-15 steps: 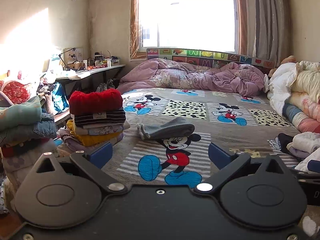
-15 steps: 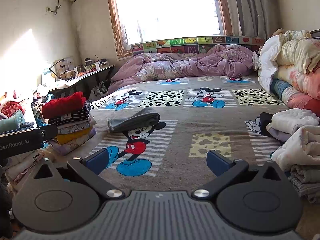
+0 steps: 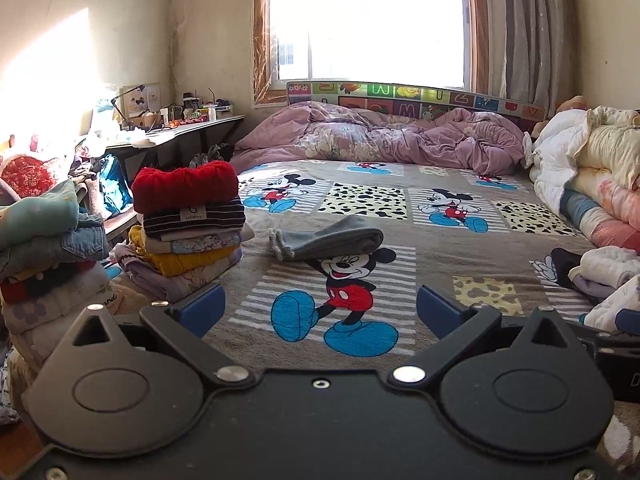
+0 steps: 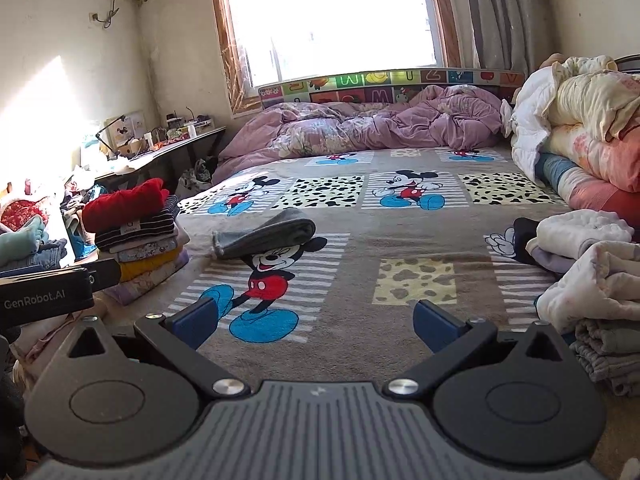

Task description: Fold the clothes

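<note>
**Both grippers spread wide over the bed, folded grey garment lying free**

A bed blanket printed with cartoon mice and spotted squares fills both views. A rumpled purple quilt lies across its far end at 12 o'clock, below the window. At 3 o'clock a pile of rolled bedding leans along the right edge, and nearer, at 4 o'clock, sits a heap of pale unfolded clothes.

At 9 o'clock in the left wrist view stands a neat stack of folded clothes topped by a red sweater; a second stack rises just left of it. A cluttered desk sits at 10 o'clock.

The folded grey garment rests on the blanket just past centre, near the first stack but apart from it, touched by neither tool.

The left gripper is released, fingers wide apart and holding nothing. The right gripper is likewise spread and bare.
</note>
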### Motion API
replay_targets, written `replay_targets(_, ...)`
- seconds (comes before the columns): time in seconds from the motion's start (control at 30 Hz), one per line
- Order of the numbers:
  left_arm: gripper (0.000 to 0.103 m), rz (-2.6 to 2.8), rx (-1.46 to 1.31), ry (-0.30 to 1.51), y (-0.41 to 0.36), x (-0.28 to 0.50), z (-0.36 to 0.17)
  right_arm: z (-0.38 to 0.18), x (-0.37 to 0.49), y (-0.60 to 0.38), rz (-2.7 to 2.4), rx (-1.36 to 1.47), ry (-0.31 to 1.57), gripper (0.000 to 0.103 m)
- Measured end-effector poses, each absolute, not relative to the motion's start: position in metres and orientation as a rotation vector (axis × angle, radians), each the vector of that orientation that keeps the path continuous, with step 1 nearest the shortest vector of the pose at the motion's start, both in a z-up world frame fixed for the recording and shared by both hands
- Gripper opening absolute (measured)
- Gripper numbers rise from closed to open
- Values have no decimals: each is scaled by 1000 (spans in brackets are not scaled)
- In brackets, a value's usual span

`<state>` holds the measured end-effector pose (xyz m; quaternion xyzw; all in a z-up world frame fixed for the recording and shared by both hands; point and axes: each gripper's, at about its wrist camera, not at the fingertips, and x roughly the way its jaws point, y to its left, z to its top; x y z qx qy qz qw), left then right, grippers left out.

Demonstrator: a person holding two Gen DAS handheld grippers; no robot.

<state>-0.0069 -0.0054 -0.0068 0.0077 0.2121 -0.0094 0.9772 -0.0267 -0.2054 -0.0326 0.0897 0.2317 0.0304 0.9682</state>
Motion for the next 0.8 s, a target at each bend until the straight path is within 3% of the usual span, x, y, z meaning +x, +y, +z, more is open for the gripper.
replay_targets(0.8,103,-56,-5,423,-3,-38,2,-29,-66,-201,52,174,458,103)
